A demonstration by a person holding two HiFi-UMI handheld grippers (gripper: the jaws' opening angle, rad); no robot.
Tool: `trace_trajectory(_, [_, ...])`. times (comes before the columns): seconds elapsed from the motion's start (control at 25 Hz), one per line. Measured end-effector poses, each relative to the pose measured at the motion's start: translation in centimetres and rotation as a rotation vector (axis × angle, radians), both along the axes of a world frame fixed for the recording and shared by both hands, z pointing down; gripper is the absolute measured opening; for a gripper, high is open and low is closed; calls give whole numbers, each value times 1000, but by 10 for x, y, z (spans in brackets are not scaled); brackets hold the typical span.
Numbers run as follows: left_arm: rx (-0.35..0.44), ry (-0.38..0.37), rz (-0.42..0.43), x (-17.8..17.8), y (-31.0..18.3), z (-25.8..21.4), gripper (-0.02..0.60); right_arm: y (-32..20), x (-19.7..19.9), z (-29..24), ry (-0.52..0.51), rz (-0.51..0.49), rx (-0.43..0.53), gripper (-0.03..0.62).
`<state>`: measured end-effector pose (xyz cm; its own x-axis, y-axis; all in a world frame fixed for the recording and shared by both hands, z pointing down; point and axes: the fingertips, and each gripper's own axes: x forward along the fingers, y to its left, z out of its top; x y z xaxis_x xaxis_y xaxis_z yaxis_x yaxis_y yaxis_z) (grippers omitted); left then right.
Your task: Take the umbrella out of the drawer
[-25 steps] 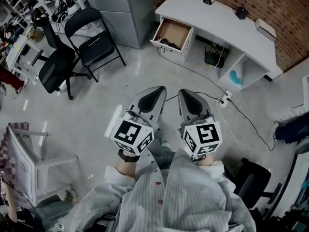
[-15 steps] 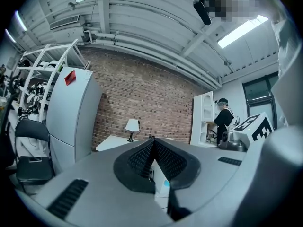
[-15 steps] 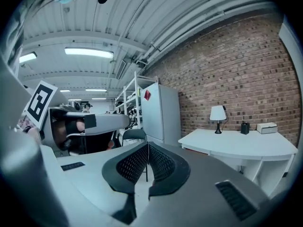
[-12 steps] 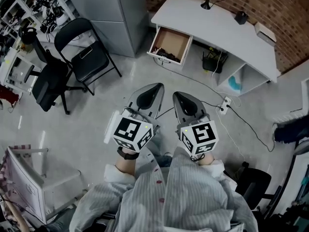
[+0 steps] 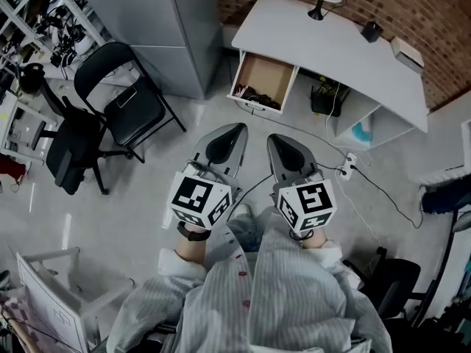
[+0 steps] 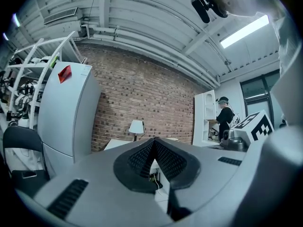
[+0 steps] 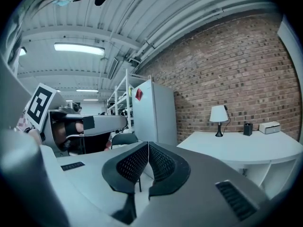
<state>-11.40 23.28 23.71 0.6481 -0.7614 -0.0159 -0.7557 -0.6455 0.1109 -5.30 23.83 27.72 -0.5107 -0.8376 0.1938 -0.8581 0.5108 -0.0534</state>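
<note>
An open wooden-bottomed drawer (image 5: 262,70) sticks out of the white desk (image 5: 331,39) ahead of me in the head view. Dark items (image 5: 254,94) lie at its near end; I cannot make out an umbrella among them. My left gripper (image 5: 227,133) and right gripper (image 5: 280,143) hang side by side over the floor, well short of the drawer, both pointing toward it. Each is shut with nothing between its pads. In the left gripper view the closed gripper (image 6: 154,143) faces the desk and a lamp (image 6: 137,126). In the right gripper view the closed gripper (image 7: 148,146) lines up left of the desk (image 7: 236,148).
A black folding chair (image 5: 125,101) and an office chair (image 5: 70,149) stand at left, beside a grey cabinet (image 5: 158,28). A cable and power strip (image 5: 346,160) lie on the floor right of the grippers. A white rack (image 5: 51,304) sits at lower left. A person (image 6: 224,119) stands far off.
I have walked toward the desk: the drawer and desk sit nearer, and the chairs have slid down and left. Both grippers came forward together and stayed shut.
</note>
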Motion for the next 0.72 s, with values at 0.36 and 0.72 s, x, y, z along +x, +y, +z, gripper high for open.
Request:
trace_trajectory(0.36, [-49, 3, 18, -5, -40, 17, 8, -45, 7, 13, 4, 48, -48, 35])
trace_trajectory(0.72, [-81, -27, 8, 1, -116, 35, 8, -121, 15, 35, -13, 45, -97, 35])
